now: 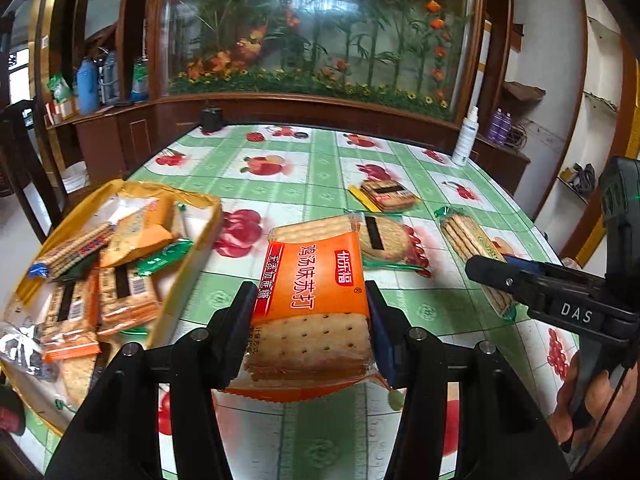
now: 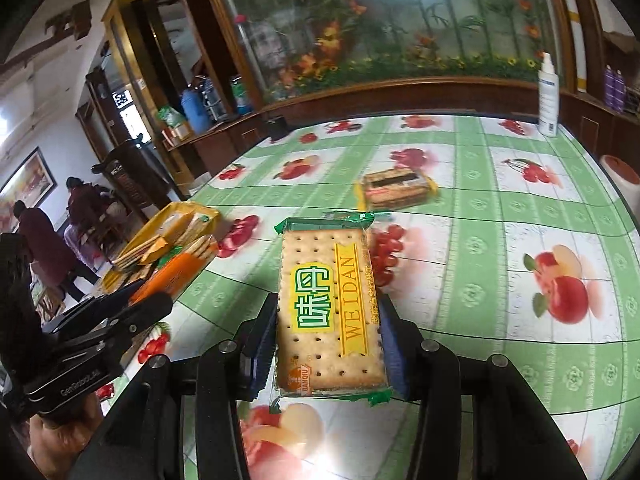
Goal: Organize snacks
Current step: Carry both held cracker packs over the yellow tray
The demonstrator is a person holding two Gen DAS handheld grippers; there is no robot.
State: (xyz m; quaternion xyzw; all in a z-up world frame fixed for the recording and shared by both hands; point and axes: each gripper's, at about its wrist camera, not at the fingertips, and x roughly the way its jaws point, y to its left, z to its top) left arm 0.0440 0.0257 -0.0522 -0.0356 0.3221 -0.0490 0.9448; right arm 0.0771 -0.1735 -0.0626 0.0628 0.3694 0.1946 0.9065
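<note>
I have both tools loaded. The left tool (image 1: 310,320) is clamped across the sides of an orange pack (image 1: 316,300), held clear above the surface (image 1: 320,168). The right tool (image 2: 328,340) is clamped on a green pack (image 2: 330,308) in the same way, also off the surface. The yellow tray (image 1: 192,280), already heaped with packs, sits at the left edge, just beside the left tool.

Risks, as I judge them:

- Both grips bear on the wrapper edges and crackers. Too much squeeze may crack them; too little and a pack may slide out nose-down, since both tools point downward.
- The two tools are near each other. If I bring both to the tray together, they may collide, or one pack may knock the other.
- The tray pile is high and uneven. A pack dropped on top may slide over the rim onto the surface or the floor.
- Three packs remain loose on the surface: a yellow pack (image 1: 386,196), a round pack (image 1: 384,238) and a long pack (image 1: 476,256). A low sweep of the right tool may scatter them.
</note>
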